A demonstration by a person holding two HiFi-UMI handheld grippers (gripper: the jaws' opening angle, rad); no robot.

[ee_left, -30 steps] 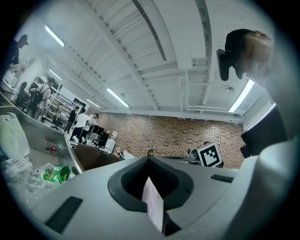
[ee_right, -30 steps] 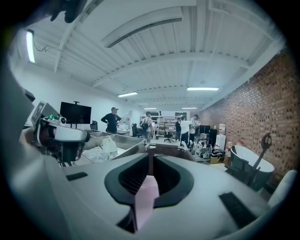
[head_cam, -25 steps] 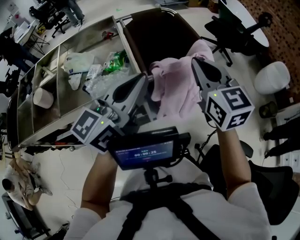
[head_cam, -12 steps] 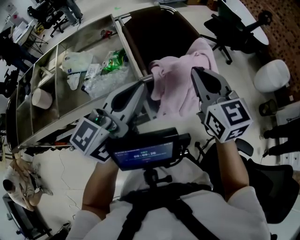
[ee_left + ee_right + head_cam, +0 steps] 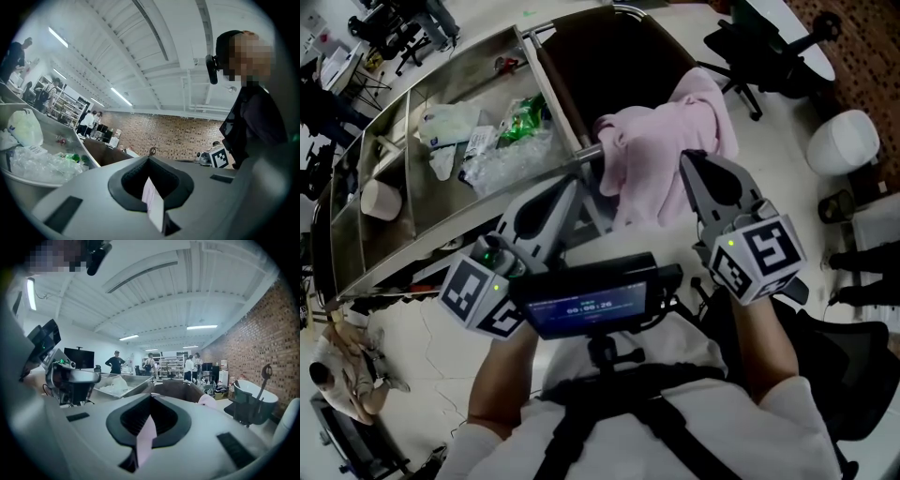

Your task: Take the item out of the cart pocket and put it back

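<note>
Holding left gripper (image 5: pixel 570 185) and right gripper (image 5: pixel 684 157) closed, empty, just short of pocket (image 5: pixel 600 73).
Open wide, pinch cloth (image 5: pixel 661 150) draped over pocket rim at bunched fold; probably then lower inside.

Both tongs have pulled back toward the body over the last second. Left tongs (image 5: pixel 574 181) slid down and left in the head view, so the tip's a bit further off the pink cloth (image 5: pixel 661 150) than it was. Right tongs (image 5: pixel 686 157) dropped too, with the tip now by the cloth's lower part instead of up near its top
</note>
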